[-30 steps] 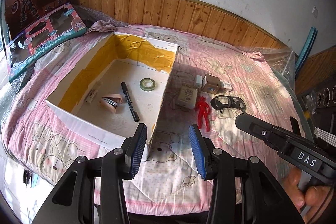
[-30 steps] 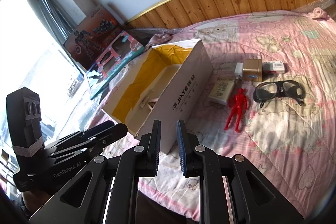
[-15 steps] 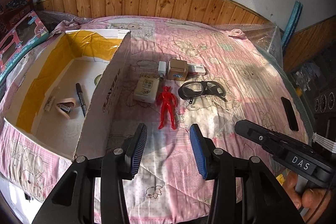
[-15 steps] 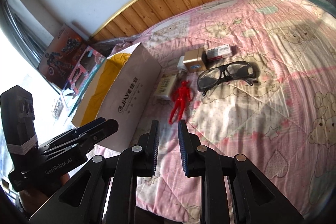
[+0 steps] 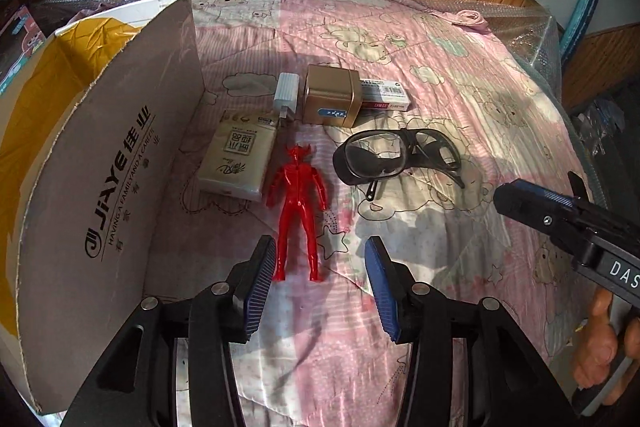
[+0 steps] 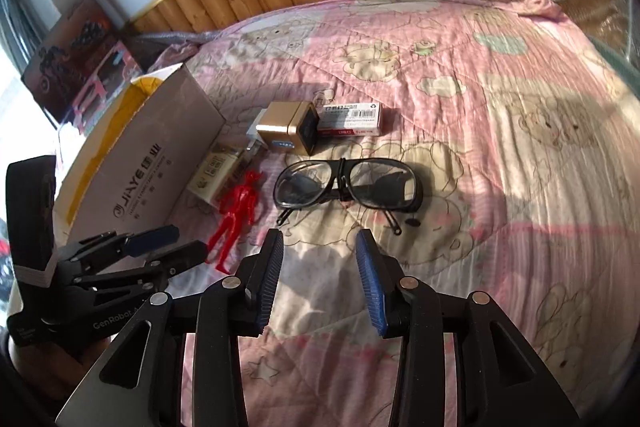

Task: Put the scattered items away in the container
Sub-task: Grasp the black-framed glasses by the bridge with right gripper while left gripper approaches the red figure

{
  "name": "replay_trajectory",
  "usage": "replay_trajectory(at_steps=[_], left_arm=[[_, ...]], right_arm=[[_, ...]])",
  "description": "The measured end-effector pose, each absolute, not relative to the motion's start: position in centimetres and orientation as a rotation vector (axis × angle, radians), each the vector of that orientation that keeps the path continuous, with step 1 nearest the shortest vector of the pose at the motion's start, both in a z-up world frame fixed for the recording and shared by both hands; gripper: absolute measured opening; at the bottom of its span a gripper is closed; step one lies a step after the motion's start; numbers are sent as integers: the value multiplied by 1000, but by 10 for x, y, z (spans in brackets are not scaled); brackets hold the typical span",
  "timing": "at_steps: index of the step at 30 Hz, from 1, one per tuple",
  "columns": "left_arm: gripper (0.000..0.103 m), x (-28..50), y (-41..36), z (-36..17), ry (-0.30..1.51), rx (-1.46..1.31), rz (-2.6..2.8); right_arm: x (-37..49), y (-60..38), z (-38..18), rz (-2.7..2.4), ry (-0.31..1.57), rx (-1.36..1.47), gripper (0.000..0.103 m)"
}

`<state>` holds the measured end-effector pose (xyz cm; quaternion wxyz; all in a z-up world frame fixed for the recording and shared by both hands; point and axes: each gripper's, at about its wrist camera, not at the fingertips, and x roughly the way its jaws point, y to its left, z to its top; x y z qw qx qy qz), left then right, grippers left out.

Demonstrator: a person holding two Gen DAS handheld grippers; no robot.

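- Left wrist view: the left gripper (image 5: 320, 283) is spread wide and empty, low over the pink quilt of the bed (image 5: 460, 75), with the feet of the red figure (image 5: 298, 203) just beyond its left finger.
- The cardboard box (image 5: 104, 179), the container, stands at the left with its printed wall facing the camera; the inside is hidden from here except for a strip of yellow lining.
- Still loose on the bed, all right of the box: the tissue pack (image 5: 240, 159) beside the figure, the white charger (image 5: 287, 93) and the gold tin (image 5: 330, 99) farther off, the flat carton (image 5: 386, 98) behind the tin, and the goggles (image 5: 396, 157) to the right.
- Right wrist view: the right gripper (image 6: 320, 279) is also spread and holds nothing, aimed at the goggles (image 6: 348, 187) just ahead of its fingers.
- The left gripper (image 6: 160, 251) shows at the near left, close to the red figure (image 6: 236, 215), with the box (image 6: 148, 163) beyond it.
- Judging by this, six items remain outside the container, and each gripper seems lined up for its next pick: figure on the left, goggles on the right.
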<state>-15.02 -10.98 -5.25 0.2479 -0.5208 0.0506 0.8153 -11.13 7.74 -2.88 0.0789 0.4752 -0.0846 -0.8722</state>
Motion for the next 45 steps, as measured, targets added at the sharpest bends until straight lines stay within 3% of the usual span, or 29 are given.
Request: replay_trajectory(at_steps=[10, 15, 19, 21, 23, 27, 31, 37, 45], left_arm=[[50, -184, -105, -98, 85, -1538, 2211], [55, -186, -94, -106, 130, -1503, 2220], [56, -184, -87, -108, 194, -1441, 2241], [56, -182, -84, -109, 236, -1411, 2245], [49, -180, -83, -109, 282, -1384, 2260], [46, -178, -82, -110, 297, -1366, 2263], [46, -179, -84, -107, 269, -1386, 2246], [46, -173, -89, -91, 228, -1370, 2241], [46, -162, -102, -65, 201, -1331, 2249]], right_arm=[[-168, 30, -63, -2271, 650, 1403, 52], [-186, 18, -87, -2089, 941, 1376, 56], [-199, 11, -108, -1974, 1051, 1369, 56], [-206, 12, -109, -1960, 1006, 1352, 55], [-215, 19, -108, -1952, 883, 1391, 51], [-222, 31, -106, -1964, 734, 1412, 49], [-221, 41, -100, -1980, 592, 1446, 41], [-209, 52, -94, -2019, 395, 1493, 40], [-189, 69, -92, -2037, -27, 1565, 40]])
